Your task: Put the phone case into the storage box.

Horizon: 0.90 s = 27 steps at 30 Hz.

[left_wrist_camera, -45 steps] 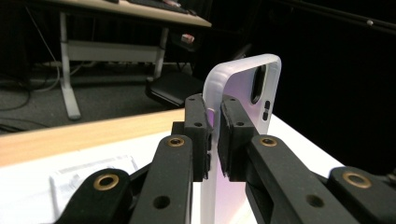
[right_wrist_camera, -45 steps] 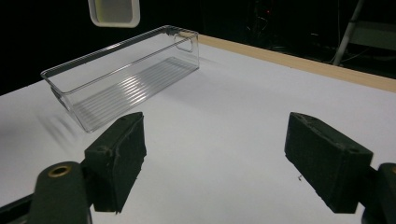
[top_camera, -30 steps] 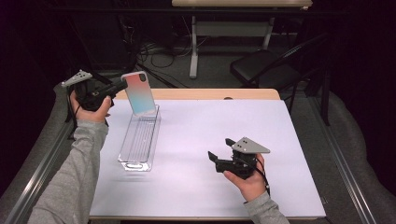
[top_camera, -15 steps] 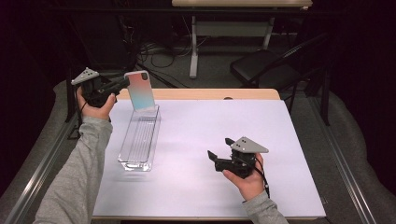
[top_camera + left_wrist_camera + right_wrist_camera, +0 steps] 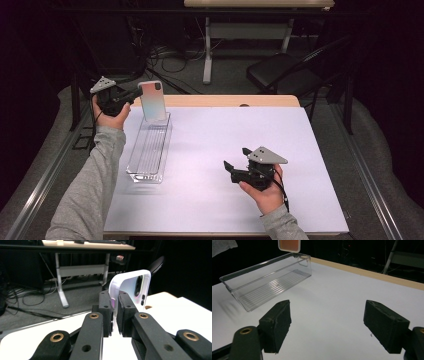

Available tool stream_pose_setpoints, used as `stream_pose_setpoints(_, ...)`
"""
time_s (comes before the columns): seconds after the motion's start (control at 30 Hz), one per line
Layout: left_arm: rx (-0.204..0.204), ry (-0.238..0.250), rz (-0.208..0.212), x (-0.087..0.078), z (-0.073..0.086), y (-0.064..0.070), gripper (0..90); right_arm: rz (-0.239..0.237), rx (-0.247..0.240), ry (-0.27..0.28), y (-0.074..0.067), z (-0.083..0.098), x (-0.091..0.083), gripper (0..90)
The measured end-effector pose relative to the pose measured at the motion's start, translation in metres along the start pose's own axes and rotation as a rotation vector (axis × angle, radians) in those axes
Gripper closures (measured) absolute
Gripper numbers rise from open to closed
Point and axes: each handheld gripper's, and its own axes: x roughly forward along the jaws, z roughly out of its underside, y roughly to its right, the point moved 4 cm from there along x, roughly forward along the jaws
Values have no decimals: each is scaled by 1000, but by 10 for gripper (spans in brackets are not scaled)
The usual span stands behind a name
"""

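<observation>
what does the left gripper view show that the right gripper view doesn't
Left gripper view: the left gripper's jaws clamped on the edge of the phone case, with its camera cutout facing us.

Right gripper view: the right gripper's jaws apart with nothing between them, and the clear bin lying bare.

Both: the phone case, which hangs above the bin's far end, and the white table.

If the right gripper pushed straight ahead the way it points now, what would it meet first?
Probably the clear bin. The right gripper, jaws open and empty, looks across bare white table toward it; the line may pass just beside it, since depth is unclear.
</observation>
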Motion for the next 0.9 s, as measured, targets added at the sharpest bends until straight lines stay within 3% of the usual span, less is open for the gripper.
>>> stream_pose_setpoints(0.17, 1, -18, -22, 6, 4, -2, 833, 3, -3, -1, 0, 1, 1, 217)
stream_pose_setpoints(0.37, 30, -41, -56, 12, 9, -1, 835, 4, -6, 2, 0, 1, 0, 219)
stream_pose_setpoints(0.6, 64, -71, -69, 20, 15, -2, 835, 11, -6, 0, 3, 2, -1, 220)
stream_pose_setpoints(0.9, 40, -79, -79, 28, 29, -9, 835, 18, -5, -11, 4, 3, 0, 221)
